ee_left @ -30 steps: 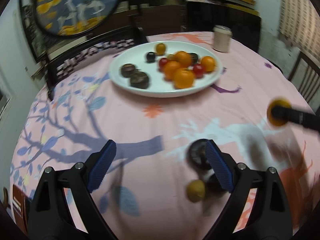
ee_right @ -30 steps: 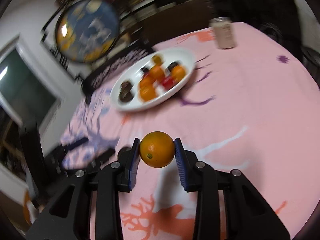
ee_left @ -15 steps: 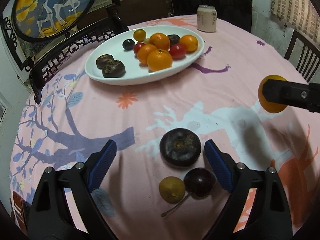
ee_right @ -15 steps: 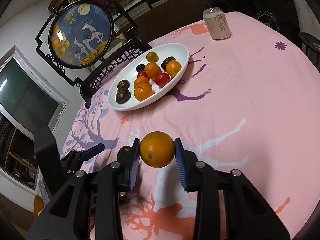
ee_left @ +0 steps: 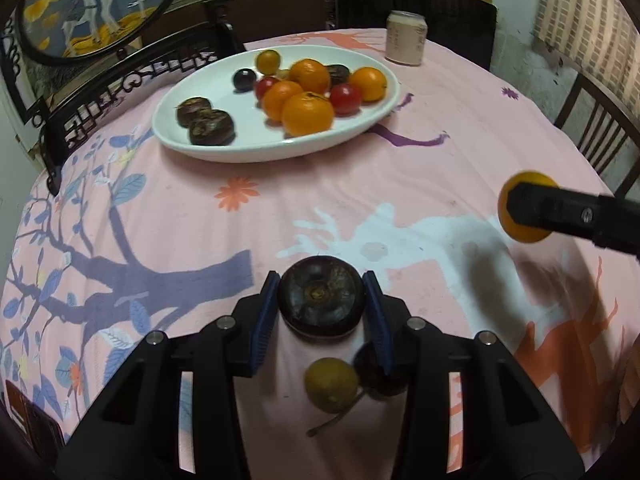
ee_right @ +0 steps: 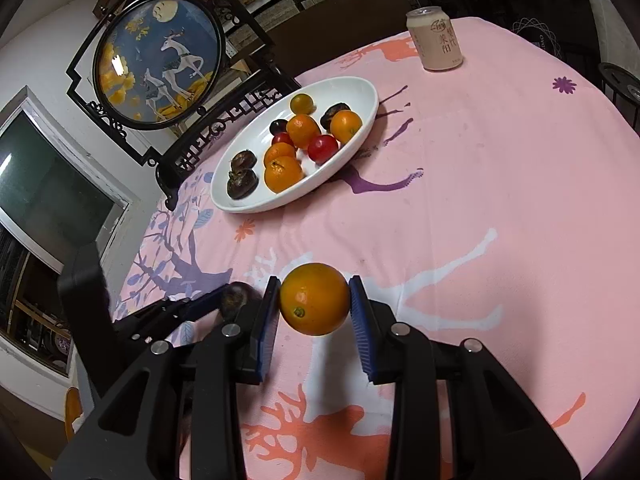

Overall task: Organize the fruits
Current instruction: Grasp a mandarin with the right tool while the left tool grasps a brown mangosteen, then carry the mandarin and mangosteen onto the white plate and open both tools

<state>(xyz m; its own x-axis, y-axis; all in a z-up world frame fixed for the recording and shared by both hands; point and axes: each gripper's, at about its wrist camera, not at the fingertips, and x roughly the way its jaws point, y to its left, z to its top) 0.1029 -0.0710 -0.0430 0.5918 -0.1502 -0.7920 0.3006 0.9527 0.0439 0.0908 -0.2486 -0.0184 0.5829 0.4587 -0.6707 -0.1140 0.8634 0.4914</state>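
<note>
My left gripper [ee_left: 321,303] is shut on a dark round fruit [ee_left: 321,300] close over the pink tablecloth. A yellow-green fruit [ee_left: 331,384] and a dark cherry-like fruit [ee_left: 374,368] lie just behind it, between the fingers. My right gripper [ee_right: 314,300] is shut on an orange [ee_right: 314,298] and holds it above the cloth; it also shows at the right of the left wrist view [ee_left: 524,212]. A white oval plate [ee_left: 208,88] at the far side holds oranges, red tomatoes and dark fruits.
A drink can [ee_left: 406,42] stands behind the plate, near the far table edge. A round framed deer picture [ee_right: 158,58] on a dark stand is at the back left. Chairs [ee_left: 596,128] ring the table.
My left gripper has moved forward and closed on the dark round fruit, which was lying free between open fingers. The right gripper still holds the orange.
</note>
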